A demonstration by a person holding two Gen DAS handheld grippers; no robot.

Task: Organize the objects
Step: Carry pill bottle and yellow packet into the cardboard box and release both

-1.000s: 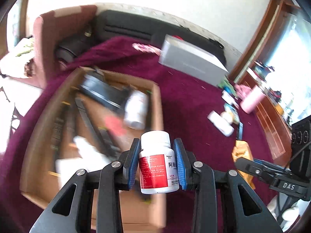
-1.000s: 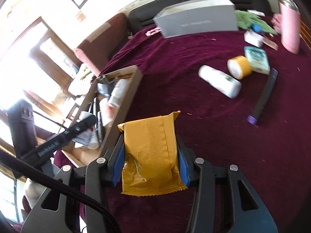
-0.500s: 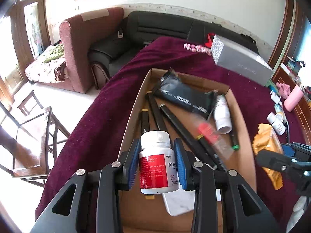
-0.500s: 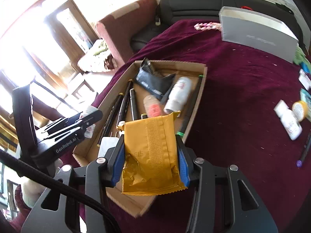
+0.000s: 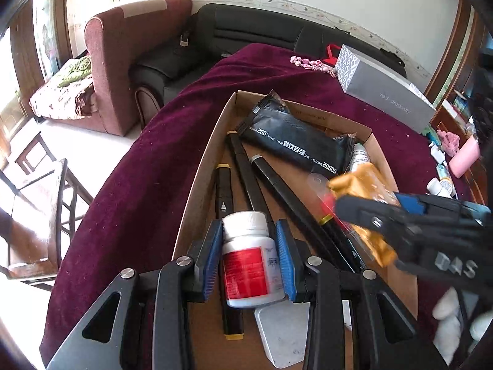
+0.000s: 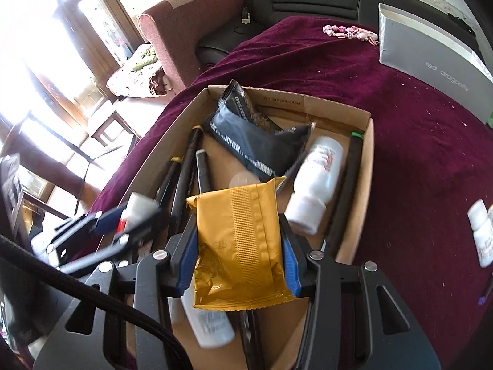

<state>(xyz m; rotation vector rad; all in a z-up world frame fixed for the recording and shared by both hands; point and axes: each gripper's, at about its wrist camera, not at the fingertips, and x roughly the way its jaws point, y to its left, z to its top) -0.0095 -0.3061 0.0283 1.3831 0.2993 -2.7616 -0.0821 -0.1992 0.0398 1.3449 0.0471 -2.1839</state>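
Note:
My left gripper is shut on a white pill bottle with a red label, held upright over the near left part of the cardboard box. My right gripper is shut on a yellow snack packet, held above the middle of the box. The box holds a black packet, several black markers, a white bottle and a white tube. The right gripper with its yellow packet shows blurred in the left wrist view; the left gripper shows blurred in the right wrist view.
The box sits on a maroon cloth. A grey carton and pink beads lie at the back. A white bottle and small items lie on the cloth to the right, by a pink cup. Sofas and chairs stand beyond the table's left edge.
Both grippers have moved left from the open cloth to above the box, still holding their objects. The right gripper has come close beside the left one and lower into the box.

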